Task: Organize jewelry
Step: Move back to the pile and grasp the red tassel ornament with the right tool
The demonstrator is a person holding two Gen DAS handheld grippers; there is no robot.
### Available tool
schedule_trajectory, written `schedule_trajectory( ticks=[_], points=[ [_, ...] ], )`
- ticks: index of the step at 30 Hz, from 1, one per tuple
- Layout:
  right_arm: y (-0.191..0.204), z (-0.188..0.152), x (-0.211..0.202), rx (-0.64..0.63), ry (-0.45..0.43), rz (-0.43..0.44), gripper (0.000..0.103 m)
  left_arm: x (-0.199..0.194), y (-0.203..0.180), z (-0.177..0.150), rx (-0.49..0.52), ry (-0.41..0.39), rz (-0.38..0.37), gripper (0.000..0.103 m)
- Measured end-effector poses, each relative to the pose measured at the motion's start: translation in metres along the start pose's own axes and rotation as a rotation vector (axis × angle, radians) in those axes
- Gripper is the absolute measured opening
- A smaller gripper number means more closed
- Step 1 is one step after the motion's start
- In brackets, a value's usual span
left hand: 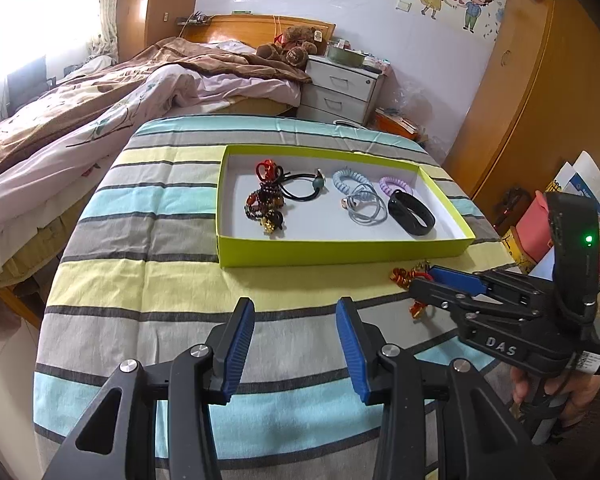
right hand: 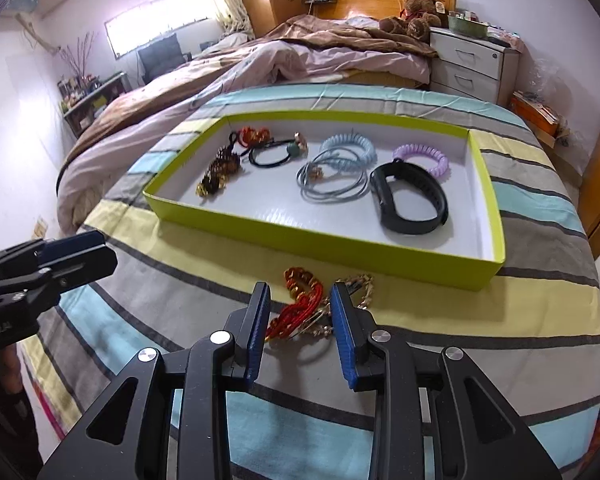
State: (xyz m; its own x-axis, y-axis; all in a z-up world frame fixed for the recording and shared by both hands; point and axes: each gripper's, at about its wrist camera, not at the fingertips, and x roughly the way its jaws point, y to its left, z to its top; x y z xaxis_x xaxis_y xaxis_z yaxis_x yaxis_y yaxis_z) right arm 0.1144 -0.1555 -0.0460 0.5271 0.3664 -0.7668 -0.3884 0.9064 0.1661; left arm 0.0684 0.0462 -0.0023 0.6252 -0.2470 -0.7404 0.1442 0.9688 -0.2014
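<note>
A lime-green tray [left hand: 340, 249] [right hand: 312, 236] lies on the striped cloth and holds several pieces: a black wristband [left hand: 411, 214] [right hand: 410, 198], a purple coil band [right hand: 422, 158], a blue coil band [right hand: 350, 146], a grey cord loop [right hand: 332, 184], a black hair tie [right hand: 274, 156], beaded pieces [right hand: 218, 174]. A red-and-gold chain [right hand: 300, 304] [left hand: 402, 276] lies on the cloth in front of the tray. My right gripper [right hand: 300, 300] is open, its fingers either side of the chain. My left gripper [left hand: 296, 312] is open and empty above the cloth.
The table is covered by a striped cloth [left hand: 172, 280]. A bed with pink and brown bedding [left hand: 100, 100] lies to the left. White drawers [left hand: 340, 88] stand beyond the table. A wooden wardrobe [left hand: 540, 100] is on the right, with boxes [left hand: 540, 220] beside it.
</note>
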Motion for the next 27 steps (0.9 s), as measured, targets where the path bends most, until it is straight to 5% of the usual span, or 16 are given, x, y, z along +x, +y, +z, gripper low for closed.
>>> schedule_trajectory(
  ticks=[12, 22, 27],
  points=[
    [0.016, -0.005, 0.002, -0.08, 0.008, -0.096, 0.032, 0.002, 0.003, -0.004, -0.015, 0.007, -0.015, 0.042],
    [0.026, -0.008, 0.001, -0.139, 0.002, -0.138, 0.009, 0.0, 0.004, -0.006, -0.02, 0.009, -0.012, 0.043],
    [0.025, -0.005, -0.009, -0.108, -0.035, -0.101, 0.009, -0.002, 0.005, -0.008, -0.026, 0.009, -0.007, 0.043]
  ],
)
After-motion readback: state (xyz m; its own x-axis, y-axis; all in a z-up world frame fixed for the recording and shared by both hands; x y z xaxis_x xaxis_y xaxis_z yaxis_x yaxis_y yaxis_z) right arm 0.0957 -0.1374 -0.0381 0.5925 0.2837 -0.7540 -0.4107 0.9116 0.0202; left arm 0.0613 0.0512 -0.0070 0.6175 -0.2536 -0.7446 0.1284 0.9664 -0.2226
